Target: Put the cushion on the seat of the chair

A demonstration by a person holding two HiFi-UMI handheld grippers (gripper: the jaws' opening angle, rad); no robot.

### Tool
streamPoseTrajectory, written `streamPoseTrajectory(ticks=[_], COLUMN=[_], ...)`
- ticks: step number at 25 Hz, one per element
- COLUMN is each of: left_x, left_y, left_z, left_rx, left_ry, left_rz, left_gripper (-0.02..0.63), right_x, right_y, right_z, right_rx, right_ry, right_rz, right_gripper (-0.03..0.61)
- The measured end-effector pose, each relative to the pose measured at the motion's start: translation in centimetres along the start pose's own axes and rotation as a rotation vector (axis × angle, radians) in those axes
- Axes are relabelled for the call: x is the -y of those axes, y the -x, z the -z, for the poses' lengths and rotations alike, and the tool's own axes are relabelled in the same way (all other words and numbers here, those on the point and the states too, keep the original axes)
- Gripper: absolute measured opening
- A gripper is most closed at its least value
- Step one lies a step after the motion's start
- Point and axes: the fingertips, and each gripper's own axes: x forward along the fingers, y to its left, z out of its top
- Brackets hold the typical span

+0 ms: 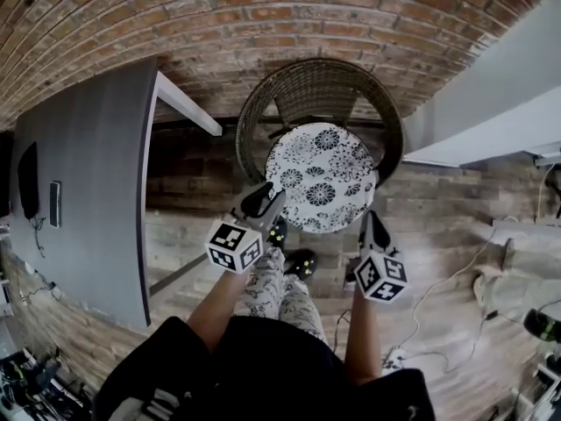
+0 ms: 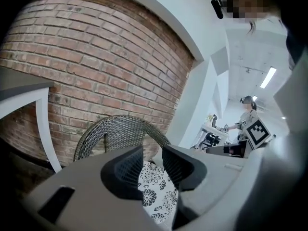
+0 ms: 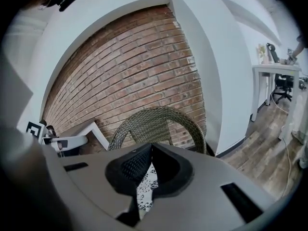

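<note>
Cushion: we see a round cushion [image 1: 320, 178], white with black flowers, lying over the seat inside the curved back of the wicker chair [image 1: 307, 82]. We cannot tell from above whether it rests on the seat or hangs just over it.
Chair: its woven back rises at 12 o'clock of the cushion, and its open front faces us at 6 o'clock.
Left gripper: our left gripper [image 1: 263, 202] meets the cushion's rim at about 8 o'clock.
Left jaws: in the left gripper view the jaws of the left gripper [image 2: 152, 152] stand a moderate gap apart. The cushion [image 2: 156, 191] fills that gap from one inner face to the other and runs deep into the throat, so we read them as clamped on its rim.
Right gripper: our right gripper [image 1: 372, 224] takes the rim at about 4 o'clock.
Right jaws: in the right gripper view the jaws of the right gripper [image 3: 151, 150] are drawn nearly together, pinching a narrow strip of the cushion [image 3: 146, 186].
Surroundings: a grey tabletop [image 1: 88, 165] lies at 9 o'clock of the chair and a brick wall [image 1: 263, 24] stands behind it.
</note>
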Motion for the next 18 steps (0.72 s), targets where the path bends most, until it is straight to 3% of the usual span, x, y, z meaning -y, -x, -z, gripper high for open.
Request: streamPoseTrajectory(ticks=[5, 10, 18], left_x=[1.3, 2.5, 5.0], left_y=[2.0, 4.0, 6.6], left_z=[-1.6, -3.6, -6.6], left_rx=[0.028, 0.084, 0.138], left_ry=[-0.026, -0.058, -0.105], left_rz=[0.016, 0.022, 0.037], left_gripper=[0.104, 0.021, 0.006], right_x=[-1.6, -3.0, -5.0], right_y=[1.7, 3.2, 6.1], right_z=[-0.9, -2.2, -4.3], right_rx=[0.021, 0.053, 0.099], right_ry=[0.013, 0.034, 0.044], right_rz=[-0.028, -0.065, -0.117], right_gripper=[0.002, 0.000, 0.000])
